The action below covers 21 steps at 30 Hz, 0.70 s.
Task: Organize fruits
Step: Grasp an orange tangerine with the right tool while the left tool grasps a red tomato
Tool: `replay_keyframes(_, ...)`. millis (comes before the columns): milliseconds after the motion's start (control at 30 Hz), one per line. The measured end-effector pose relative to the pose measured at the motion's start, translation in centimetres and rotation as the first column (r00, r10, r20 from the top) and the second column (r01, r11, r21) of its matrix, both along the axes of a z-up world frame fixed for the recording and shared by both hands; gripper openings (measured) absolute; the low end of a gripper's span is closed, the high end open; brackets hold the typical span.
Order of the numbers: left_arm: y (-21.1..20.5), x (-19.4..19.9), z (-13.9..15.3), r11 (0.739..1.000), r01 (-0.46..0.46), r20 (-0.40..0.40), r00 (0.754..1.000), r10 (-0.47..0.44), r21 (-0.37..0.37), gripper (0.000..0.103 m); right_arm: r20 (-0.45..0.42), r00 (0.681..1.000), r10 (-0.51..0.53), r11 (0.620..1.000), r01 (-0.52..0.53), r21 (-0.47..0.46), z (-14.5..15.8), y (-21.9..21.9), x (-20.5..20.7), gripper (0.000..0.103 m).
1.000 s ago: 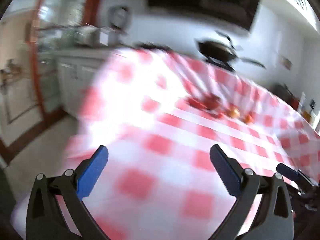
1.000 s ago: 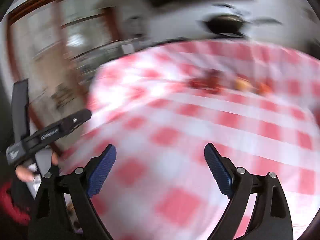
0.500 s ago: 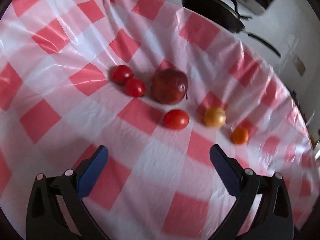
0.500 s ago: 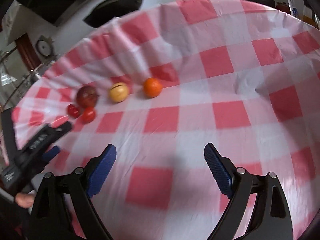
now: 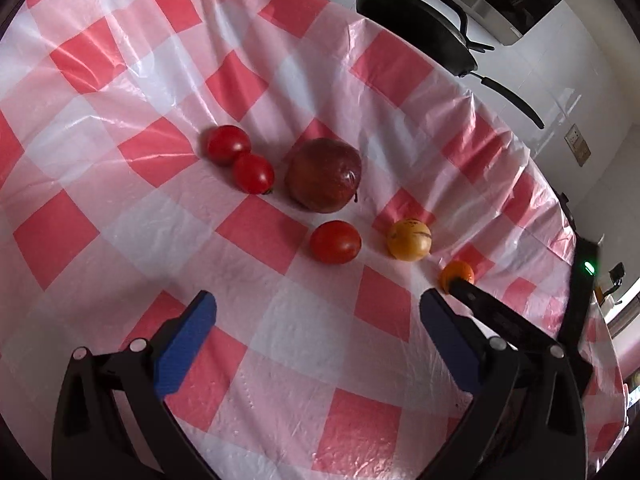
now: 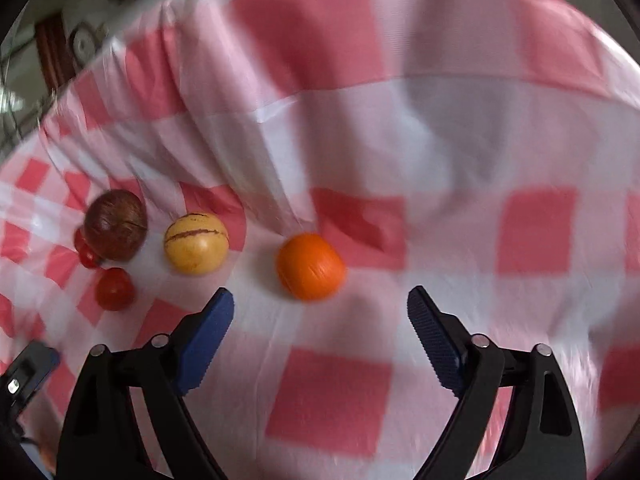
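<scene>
Right gripper (image 6: 320, 312) sat low centre in the right wrist view, jaws apart but closing, nothing between the pads – the orange fruit (image 6: 311, 266) lay just ahead of the tips on the checked tablecloth (image 6: 440, 140), centre of frame. Not touching as far as I could tell; the view was blurred.

Left gripper (image 5: 316, 316) in its own view had its jaws wide and empty, well short of the fruit. Middle of that frame: dark red apple (image 5: 324, 175), two small tomatoes (image 5: 240, 158) touching each other at its left, a third tomato (image 5: 335, 241) below it, yellow striped fruit (image 5: 409, 239) to the right. The orange fruit showed at right edge, partly behind one finger of the right gripper. Black pan (image 5: 416, 24) upper right, off the cloth.

Handling, judged: orange fruit looked small, round, smooth, probably light – likely to roll or squirt out if pinched off-centre. Best to straddle its widest middle, pads on opposite sides, and close gently. The plastic cloth looked glossy and wrinkled, so a nudge could send the fruit off. Tomatoes likely soft-skinned, bruise easily; the apple firmer and heavier.
</scene>
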<state>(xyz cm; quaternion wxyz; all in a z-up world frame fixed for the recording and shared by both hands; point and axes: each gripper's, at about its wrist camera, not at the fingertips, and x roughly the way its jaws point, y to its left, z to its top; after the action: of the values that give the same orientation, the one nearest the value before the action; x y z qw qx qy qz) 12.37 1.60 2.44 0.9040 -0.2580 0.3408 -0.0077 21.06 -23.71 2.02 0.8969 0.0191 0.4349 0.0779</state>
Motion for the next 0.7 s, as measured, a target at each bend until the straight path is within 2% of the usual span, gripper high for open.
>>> replay_keyframes(33,0.0,0.0,0.0,1.0,0.003,0.0,1.0,-0.003,-0.002,0.101,-0.02,1.0,0.011,0.999,-0.012,-0.031,-0.4,0.6,1.0,0.077)
replay_keyframes(100,-0.1,0.1,-0.1,1.0,0.012,-0.005,1.0,-0.012,-0.006,0.101,-0.042,0.999,0.012,0.999,-0.014,-0.042,-0.8,0.8,2.0,0.066)
replay_keyframes(133,-0.1,0.2,-0.2,1.0,0.017,-0.008,1.0,-0.017,-0.009,0.101,-0.058,0.998,0.014,0.999,-0.016,-0.039,-1.0,0.8,2.6,0.064)
replay_keyframes(167,-0.1,0.3,-0.2,1.0,0.02,-0.011,1.0,-0.02,-0.012,0.101,-0.059,0.998,0.01,0.999,-0.013,-0.045,-1.1,0.8,2.7,0.058)
replay_keyframes(200,-0.1,0.3,-0.2,1.0,0.022,-0.013,1.0,-0.022,-0.016,0.101,-0.052,0.999,0.013,0.999,-0.016,-0.051,-1.0,0.8,2.8,0.04)
replay_keyframes(233,0.0,0.4,-0.3,0.999,0.025,-0.016,1.0,-0.026,-0.02,0.101,-0.046,0.998,0.033,0.998,-0.036,-0.05,-1.0,0.9,2.6,0.038)
replay_keyframes(333,0.0,0.4,-0.3,0.999,0.025,-0.017,1.0,-0.026,-0.027,0.101,0.01,0.999,0.042,0.996,-0.041,-0.079,-0.2,1.4,0.8,0.037)
replay_keyframes(433,0.1,0.3,-0.3,0.999,0.028,-0.017,0.999,-0.028,-0.03,0.101,0.03,0.999,0.016,1.0,-0.016,-0.005,0.1,1.0,-1.1,0.037)
replay_keyframes(533,0.1,0.2,-0.3,0.999,0.031,-0.015,0.999,-0.031,-0.031,0.101,0.047,0.998,-0.051,0.988,0.044,0.148,0.3,-0.7,-2.6,0.037)
replay_keyframes(567,0.0,0.2,-0.3,0.999,0.031,-0.014,0.999,-0.032,-0.031,0.101,0.031,0.996,-0.087,0.968,0.077,0.24,-0.1,-1.8,-2.9,0.037)
replay_keyframes(633,0.1,0.2,-0.3,0.999,0.031,-0.013,0.999,-0.032,-0.034,0.101,0.004,0.993,-0.117,0.943,0.11,0.313,-0.6,-2.8,-3.0,0.037)
replay_keyframes(700,0.1,0.3,-0.4,0.999,0.033,-0.021,0.999,-0.033,-0.036,0.101,0.015,0.989,-0.15,0.923,0.135,0.36,-0.5,-3.6,-3.2,0.037)
